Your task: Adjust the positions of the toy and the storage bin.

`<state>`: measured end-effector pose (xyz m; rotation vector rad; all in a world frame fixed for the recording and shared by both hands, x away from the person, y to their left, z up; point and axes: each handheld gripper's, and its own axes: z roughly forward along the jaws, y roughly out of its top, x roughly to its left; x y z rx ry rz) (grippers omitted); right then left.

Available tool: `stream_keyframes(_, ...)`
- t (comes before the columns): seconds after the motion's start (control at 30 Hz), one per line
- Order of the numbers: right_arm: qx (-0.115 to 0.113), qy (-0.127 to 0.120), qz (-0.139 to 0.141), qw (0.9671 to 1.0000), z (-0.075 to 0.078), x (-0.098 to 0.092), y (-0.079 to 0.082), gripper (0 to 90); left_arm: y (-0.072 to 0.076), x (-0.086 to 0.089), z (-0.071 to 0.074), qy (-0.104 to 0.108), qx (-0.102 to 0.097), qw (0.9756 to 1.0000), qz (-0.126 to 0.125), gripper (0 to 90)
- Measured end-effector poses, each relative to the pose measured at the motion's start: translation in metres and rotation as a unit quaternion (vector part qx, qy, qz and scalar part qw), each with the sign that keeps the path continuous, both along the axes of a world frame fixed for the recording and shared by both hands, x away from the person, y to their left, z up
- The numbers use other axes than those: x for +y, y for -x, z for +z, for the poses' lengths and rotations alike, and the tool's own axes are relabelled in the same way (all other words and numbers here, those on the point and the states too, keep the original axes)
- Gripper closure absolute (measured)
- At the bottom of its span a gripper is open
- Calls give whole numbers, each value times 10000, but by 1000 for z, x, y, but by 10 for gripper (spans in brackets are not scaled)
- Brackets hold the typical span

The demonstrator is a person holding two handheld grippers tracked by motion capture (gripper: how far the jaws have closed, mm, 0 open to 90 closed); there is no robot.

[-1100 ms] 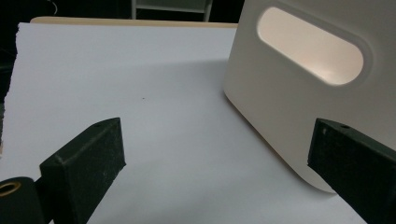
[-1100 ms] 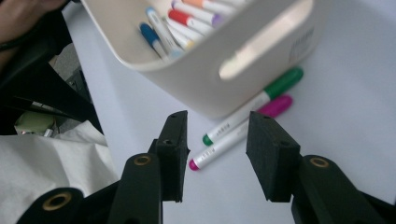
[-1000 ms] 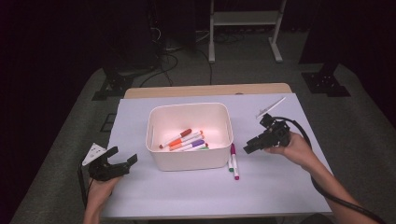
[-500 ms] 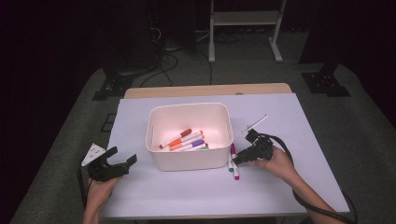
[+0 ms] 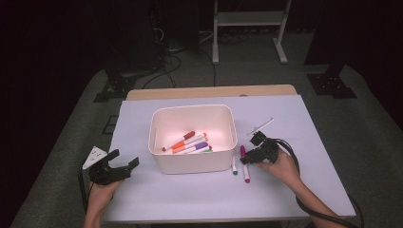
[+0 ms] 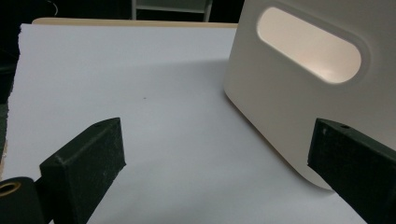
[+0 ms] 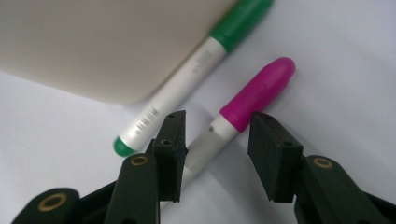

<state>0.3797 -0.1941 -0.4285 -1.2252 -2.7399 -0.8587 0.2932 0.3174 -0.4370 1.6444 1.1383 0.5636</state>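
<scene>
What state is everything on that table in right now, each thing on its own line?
Magenta marker: capped, lying on the table between the right gripper's jaws, not yet gripped.
Green marker: capped, lying beside the bin.
White bin: upright, holding several markers.
Right gripper: open.
Left gripper: open, nothing between its jaws.
</scene>
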Motion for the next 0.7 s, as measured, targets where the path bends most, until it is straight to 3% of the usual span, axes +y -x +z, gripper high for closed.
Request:
stream_keyframes(0.17, -86, 294, -155, 9994, -2, -13, 3, 563, -1, -1, 0, -7, 6, 10000, -5, 25)
stream_keyframes(0.33, -174, 412, -287, 9986, -3, -27, 7, 613, -1, -1, 0, -18, 12, 10000, -16, 25)
stream_keyframes(0.5, -239, 467, -404, 9978, -3, -41, 8, 666, -1, -1, 0, -22, 16, 10000, -19, 25)
stream_keyframes(0.6, -245, 481, -499, 9973, -4, -48, 9, 751, -1, -1, -1, -18, 16, 10000, -12, 25)
stream_keyframes(0.7, -279, 455, -504, 9973, -5, -52, 9, 752, -1, -1, -1, -23, 16, 10000, -17, 25)
